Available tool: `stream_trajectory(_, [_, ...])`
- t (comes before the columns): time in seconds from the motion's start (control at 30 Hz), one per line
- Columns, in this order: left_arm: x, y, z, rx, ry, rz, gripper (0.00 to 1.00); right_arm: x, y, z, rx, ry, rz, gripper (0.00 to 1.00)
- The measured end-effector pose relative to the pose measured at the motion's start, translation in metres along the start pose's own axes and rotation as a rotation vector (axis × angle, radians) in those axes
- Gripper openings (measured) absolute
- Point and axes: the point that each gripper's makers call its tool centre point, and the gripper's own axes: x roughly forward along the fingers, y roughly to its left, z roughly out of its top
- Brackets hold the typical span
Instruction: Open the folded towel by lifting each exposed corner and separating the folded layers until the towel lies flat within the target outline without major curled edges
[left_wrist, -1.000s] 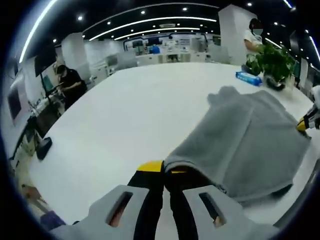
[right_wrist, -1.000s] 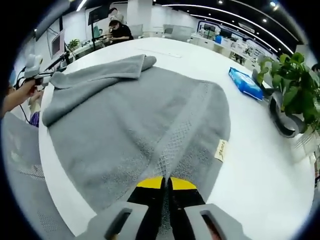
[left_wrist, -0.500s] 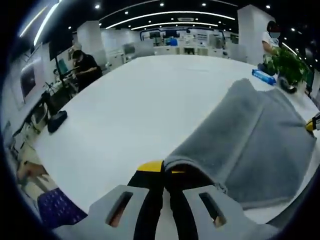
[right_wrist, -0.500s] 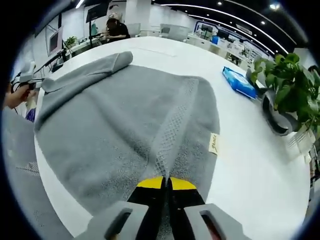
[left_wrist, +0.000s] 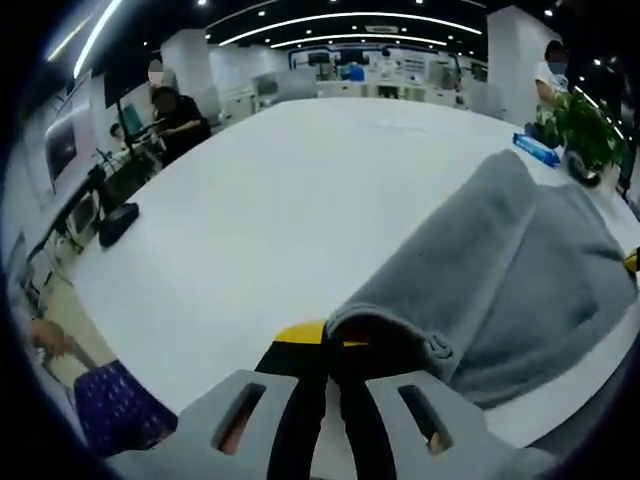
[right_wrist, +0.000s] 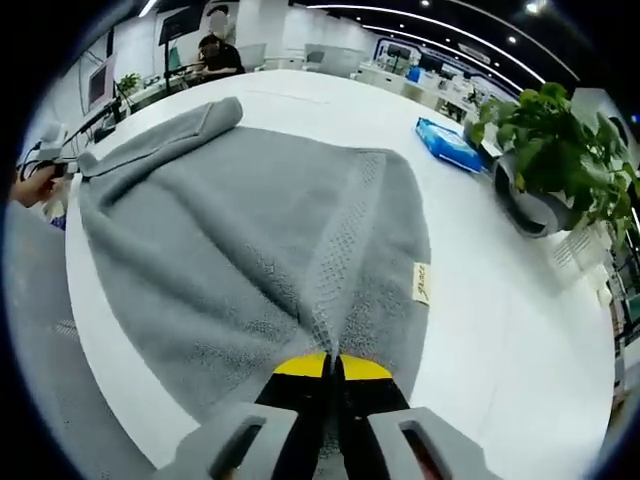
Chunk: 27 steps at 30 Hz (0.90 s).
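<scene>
Towel (right_wrist: 250, 250) lies spread on the white table (left_wrist: 270, 190); I have my left gripper (left_wrist: 328, 345) and right gripper (right_wrist: 330, 368) each pinched tight on a towel corner.

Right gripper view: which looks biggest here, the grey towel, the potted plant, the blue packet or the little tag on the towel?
1. Grey towel, by far the largest.
2. Potted plant.
3. Blue packet.
4. Tag, the smallest.
The plant and packet lie farther from the camera, so their true sizes are unsure.
</scene>
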Motion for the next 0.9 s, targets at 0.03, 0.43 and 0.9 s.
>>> stream_trajectory(0.03, [0.000,0.000,0.000,-0.002,0.000,-0.001,0.02,-0.001,0.000,-0.001,0.002,-0.001,0.001,0.00])
stream_trajectory(0.43, [-0.014,0.000,-0.012,-0.039,0.020,-0.005,0.02,-0.013,0.002,-0.020,0.031,-0.005,-0.028,0.00])
stream_trajectory(0.9, [-0.055,0.002,-0.026,-0.109,-0.028,-0.038,0.04,-0.026,0.004,-0.036,0.173,-0.048,-0.027,0.03])
